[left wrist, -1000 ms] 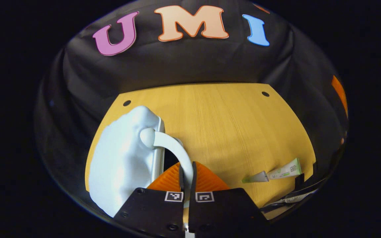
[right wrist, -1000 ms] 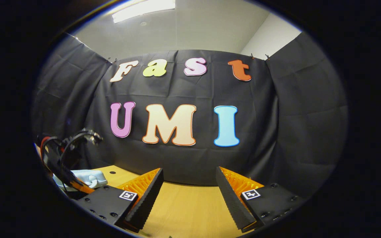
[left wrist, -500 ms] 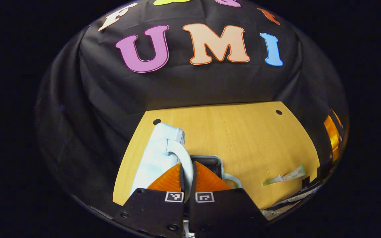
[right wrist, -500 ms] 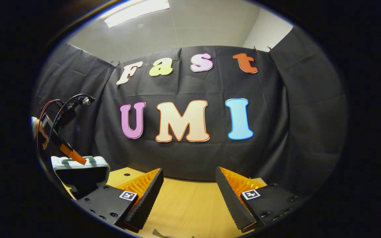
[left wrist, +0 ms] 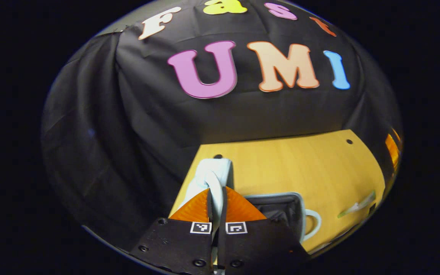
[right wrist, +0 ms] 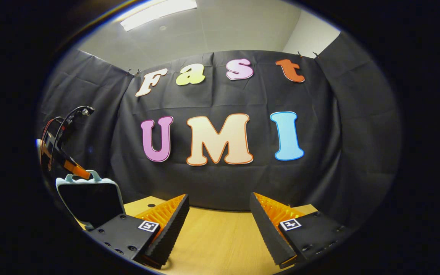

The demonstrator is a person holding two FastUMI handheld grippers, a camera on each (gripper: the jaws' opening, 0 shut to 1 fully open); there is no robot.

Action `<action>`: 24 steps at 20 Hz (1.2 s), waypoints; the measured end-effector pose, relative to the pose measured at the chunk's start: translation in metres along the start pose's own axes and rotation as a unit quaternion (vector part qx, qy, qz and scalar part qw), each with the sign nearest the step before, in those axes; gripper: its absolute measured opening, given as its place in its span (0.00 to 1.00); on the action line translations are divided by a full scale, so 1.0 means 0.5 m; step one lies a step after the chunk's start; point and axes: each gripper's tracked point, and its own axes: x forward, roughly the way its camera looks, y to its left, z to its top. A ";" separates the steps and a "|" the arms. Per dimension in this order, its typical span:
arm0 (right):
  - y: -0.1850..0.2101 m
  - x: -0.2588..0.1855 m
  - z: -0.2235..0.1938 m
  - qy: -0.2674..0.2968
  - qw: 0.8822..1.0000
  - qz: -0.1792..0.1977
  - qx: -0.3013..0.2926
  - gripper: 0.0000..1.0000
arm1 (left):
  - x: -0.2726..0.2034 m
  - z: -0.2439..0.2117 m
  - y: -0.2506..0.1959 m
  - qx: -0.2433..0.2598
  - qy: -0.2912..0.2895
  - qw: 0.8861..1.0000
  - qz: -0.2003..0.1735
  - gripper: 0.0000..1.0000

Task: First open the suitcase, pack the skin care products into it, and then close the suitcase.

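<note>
The pale blue suitcase stands open at the table's left end. In the left gripper view its lid point(left wrist: 222, 168) is raised upright, and my left gripper point(left wrist: 216, 191) is shut on the lid's handle point(left wrist: 213, 182). The base point(left wrist: 281, 208) lies flat below with a dark lining and its own loop handle point(left wrist: 314, 226). A white and green skin care tube point(left wrist: 357, 206) lies on the table farther right. In the right gripper view the lid point(right wrist: 90, 198) shows its dark inside, with the left gripper point(right wrist: 75, 171) on its top handle. My right gripper point(right wrist: 218, 229) hangs open over the table, holding nothing.
The yellow wooden table point(left wrist: 300, 164) has small holes near its far corners and runs up to the black cloth wall. Cables trail from the left gripper's body point(right wrist: 57, 133). Bare table top point(right wrist: 220, 240) lies under the right gripper.
The left gripper has lifted the lid by its handle from nearly flat to upright, baring the dark inside of the base. The right gripper has hardly moved and stays open.
</note>
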 end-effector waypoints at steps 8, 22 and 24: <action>0.125 0.043 -0.024 -0.006 0.999 -0.014 -0.030 0.98 | 0.075 -0.063 0.184 -0.007 0.003 1.000 0.029 0.00; 0.184 0.062 -0.067 0.037 0.997 -0.024 -0.060 1.00 | 0.268 -0.297 0.358 -0.134 0.059 0.989 0.029 0.00; 0.190 0.062 -0.078 0.045 0.997 -0.025 -0.061 1.00 | 0.290 -0.339 0.368 -0.139 0.070 0.987 0.029 0.00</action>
